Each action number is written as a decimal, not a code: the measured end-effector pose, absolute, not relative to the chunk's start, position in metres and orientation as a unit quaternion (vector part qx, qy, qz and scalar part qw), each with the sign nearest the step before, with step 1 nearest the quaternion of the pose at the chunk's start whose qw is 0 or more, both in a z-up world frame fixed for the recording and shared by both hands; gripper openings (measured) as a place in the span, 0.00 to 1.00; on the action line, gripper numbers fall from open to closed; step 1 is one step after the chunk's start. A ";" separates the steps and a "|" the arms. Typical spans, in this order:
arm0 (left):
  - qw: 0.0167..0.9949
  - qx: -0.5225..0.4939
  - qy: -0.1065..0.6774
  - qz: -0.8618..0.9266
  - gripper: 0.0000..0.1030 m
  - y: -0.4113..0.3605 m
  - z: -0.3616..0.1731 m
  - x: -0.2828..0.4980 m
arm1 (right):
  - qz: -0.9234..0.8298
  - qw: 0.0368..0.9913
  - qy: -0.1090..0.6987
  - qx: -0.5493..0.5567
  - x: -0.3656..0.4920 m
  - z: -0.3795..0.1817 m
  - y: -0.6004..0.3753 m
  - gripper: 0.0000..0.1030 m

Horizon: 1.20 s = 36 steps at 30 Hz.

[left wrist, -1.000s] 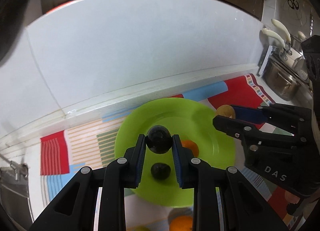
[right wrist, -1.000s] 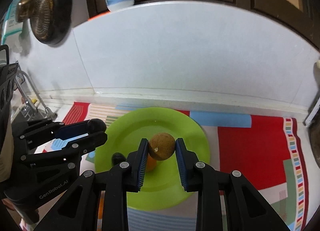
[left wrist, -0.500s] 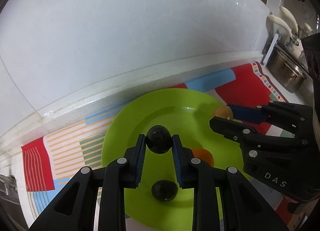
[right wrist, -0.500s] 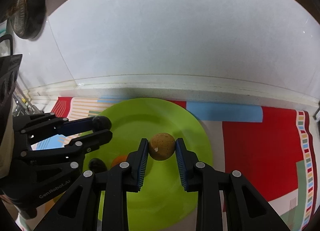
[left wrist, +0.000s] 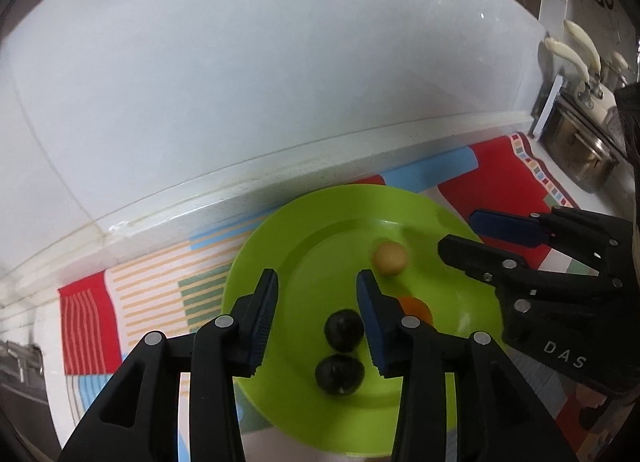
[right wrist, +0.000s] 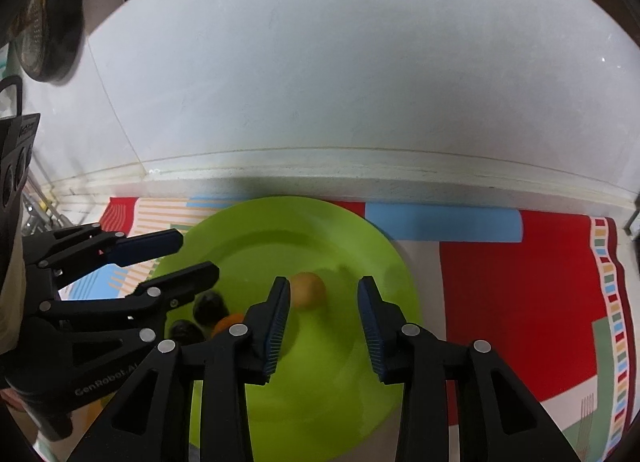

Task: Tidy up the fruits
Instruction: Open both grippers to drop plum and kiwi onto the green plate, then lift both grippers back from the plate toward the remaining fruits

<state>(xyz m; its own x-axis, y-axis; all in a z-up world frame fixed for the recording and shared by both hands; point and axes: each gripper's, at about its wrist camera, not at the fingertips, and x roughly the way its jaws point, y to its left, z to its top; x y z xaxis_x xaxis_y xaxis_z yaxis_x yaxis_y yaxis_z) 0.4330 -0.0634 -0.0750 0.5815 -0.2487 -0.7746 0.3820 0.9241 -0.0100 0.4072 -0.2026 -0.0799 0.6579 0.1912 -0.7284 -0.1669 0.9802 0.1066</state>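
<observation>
A lime green plate [left wrist: 320,222] lies on a colourful mat; it also shows in the right wrist view [right wrist: 360,362]. On it lie two dark round fruits [left wrist: 343,330] [left wrist: 339,374], an orange fruit [left wrist: 418,307] and a tan round fruit [left wrist: 390,258]. My left gripper [left wrist: 318,320] is open and empty above the plate, the upper dark fruit just below its right finger. My right gripper [right wrist: 323,322] is open and empty, the tan fruit [right wrist: 307,289] lying on the plate just beyond its left finger. The dark fruits [right wrist: 210,306] sit at the plate's left.
A white wall and ledge [right wrist: 360,174] run behind the mat [right wrist: 500,282]. Metal pots [left wrist: 580,150] stand at the far right. A dark pan [right wrist: 44,30] hangs upper left. A sink rack [right wrist: 40,218] is at the left.
Both grippers have opened. The dark fruit dropped from my left gripper onto the plate, and the tan fruit dropped from my right gripper onto the plate.
</observation>
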 end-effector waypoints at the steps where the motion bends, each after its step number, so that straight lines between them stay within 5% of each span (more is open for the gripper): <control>1: 0.887 0.075 0.420 -0.178 0.41 -0.062 -0.072 0.429 | 0.098 0.912 0.398 0.015 0.404 -0.076 -0.203 0.35; 12: 0.912 0.066 0.374 -0.156 0.57 -0.043 -0.028 0.370 | 0.109 0.926 0.360 0.017 0.350 -0.034 -0.197 0.38; 36: 0.935 0.061 0.320 -0.141 0.62 -0.027 0.022 0.243 | 0.130 0.939 0.318 0.015 0.236 0.008 -0.188 0.42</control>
<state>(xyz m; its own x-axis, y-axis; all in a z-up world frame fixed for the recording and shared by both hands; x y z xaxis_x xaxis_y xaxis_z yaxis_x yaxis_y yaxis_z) 0.2431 -0.0266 0.0223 0.7556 -0.2246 -0.6154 0.3027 0.9528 0.0240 0.2356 -0.1876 0.0085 0.7637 0.2531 -0.5939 -0.2337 0.9659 0.1112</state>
